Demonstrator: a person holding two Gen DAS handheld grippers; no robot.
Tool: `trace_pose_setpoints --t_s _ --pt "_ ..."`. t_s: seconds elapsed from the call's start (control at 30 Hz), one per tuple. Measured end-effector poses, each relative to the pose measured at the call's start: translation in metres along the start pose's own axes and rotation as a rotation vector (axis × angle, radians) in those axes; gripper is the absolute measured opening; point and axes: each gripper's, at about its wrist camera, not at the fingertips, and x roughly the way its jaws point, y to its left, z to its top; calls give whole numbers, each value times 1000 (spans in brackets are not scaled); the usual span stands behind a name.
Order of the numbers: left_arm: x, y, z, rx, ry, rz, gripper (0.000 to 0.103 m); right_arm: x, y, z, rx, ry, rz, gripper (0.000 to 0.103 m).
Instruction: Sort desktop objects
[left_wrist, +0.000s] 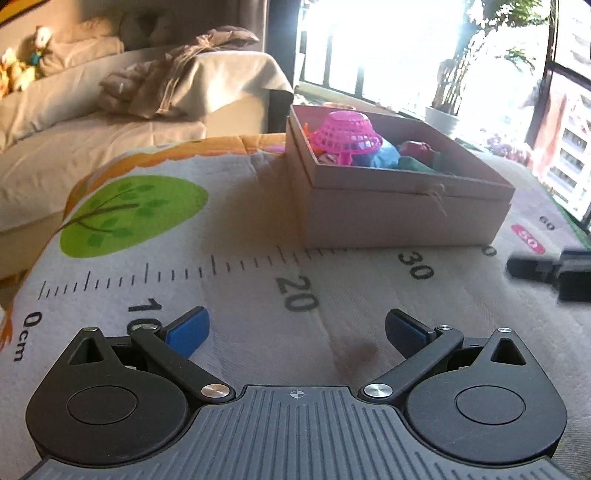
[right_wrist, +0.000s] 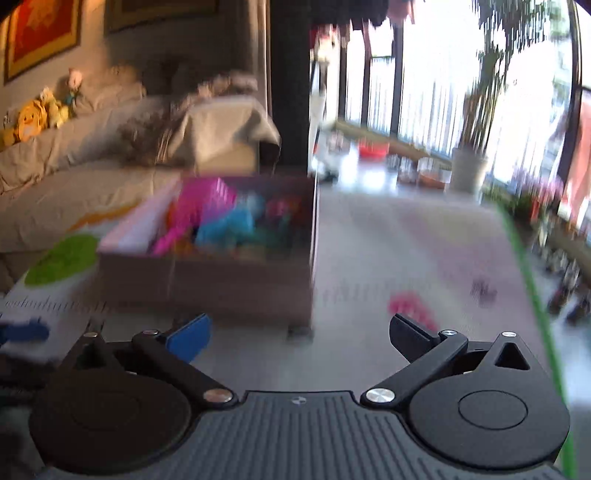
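Observation:
A brown cardboard box (left_wrist: 388, 214) stands on the printed play mat (left_wrist: 240, 229). It holds a pink mesh basket (left_wrist: 345, 134) upside down, plus blue, green and red toys. My left gripper (left_wrist: 297, 328) is open and empty, low over the mat in front of the box. The right wrist view is blurred by motion: the same box (right_wrist: 207, 284) with pink and blue toys sits ahead left. My right gripper (right_wrist: 300, 332) is open and empty. The right gripper's black tip (left_wrist: 546, 271) shows at the left view's right edge.
A beige sofa (left_wrist: 92, 122) with blankets and plush toys lies behind left. Bright windows and a potted plant (left_wrist: 443, 114) stand behind right. The mat carries a ruler print, a green tree (left_wrist: 129, 214) and a red mark (right_wrist: 410, 306). Its green edge (right_wrist: 532, 295) runs on the right.

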Motion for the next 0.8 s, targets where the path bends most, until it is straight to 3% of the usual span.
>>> trace_pose_setpoints --t_s 0.13,0.43,0.8 --pt "3 -8 -1 44 10 22 103 16 6 -20 -48 97 -18 103" --pt "5 -9 -2 45 4 24 103 24 0 -27 -27 10 -32 103" --pt "5 -8 -2 43 4 22 103 22 -1 -26 -31 6 -38 103"
